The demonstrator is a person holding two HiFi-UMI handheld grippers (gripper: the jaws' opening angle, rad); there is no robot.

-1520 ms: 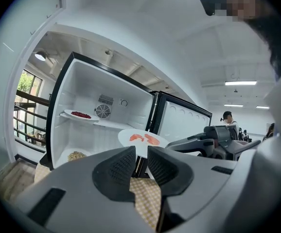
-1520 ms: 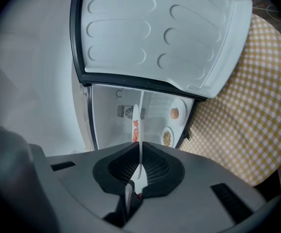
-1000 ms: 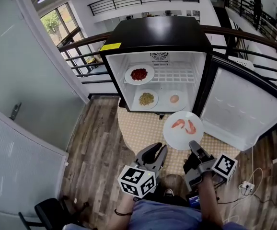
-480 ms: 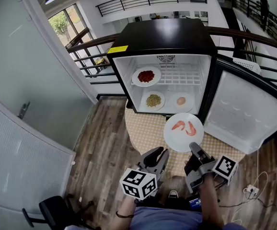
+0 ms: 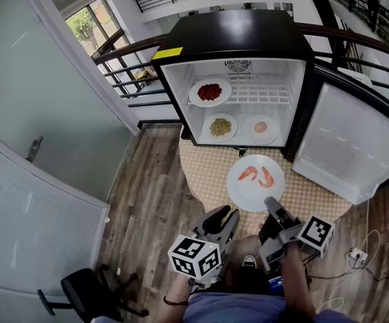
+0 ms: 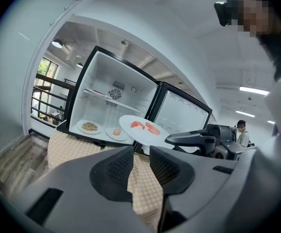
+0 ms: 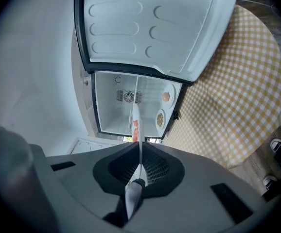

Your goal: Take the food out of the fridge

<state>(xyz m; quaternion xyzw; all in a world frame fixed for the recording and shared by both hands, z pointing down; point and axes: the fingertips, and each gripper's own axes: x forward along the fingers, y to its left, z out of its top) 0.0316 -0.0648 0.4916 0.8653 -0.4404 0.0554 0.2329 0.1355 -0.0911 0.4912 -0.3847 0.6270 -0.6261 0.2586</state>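
The small black fridge (image 5: 235, 39) stands open. A plate of red food (image 5: 210, 92) is on its upper shelf; a plate of yellow-green food (image 5: 220, 127) and a plate with a pale round item (image 5: 260, 128) are on its floor. My right gripper (image 5: 272, 208) is shut on the rim of a white plate of shrimp (image 5: 255, 182), held over the checked round table (image 5: 204, 170). That plate shows edge-on (image 7: 136, 125) between the right gripper's (image 7: 139, 166) jaws. My left gripper (image 5: 225, 217) has just been opening, with nothing between the jaws (image 6: 141, 160).
The fridge door (image 5: 356, 147) swings out to the right. A glass wall runs along the left and a black chair (image 5: 80, 291) stands at the lower left. Cables and a socket strip (image 5: 356, 254) lie on the wood floor at right.
Both grippers and the shrimp plate have drawn back from the fridge, so the gap between plate and fridge has grown. The plates inside have stayed put.
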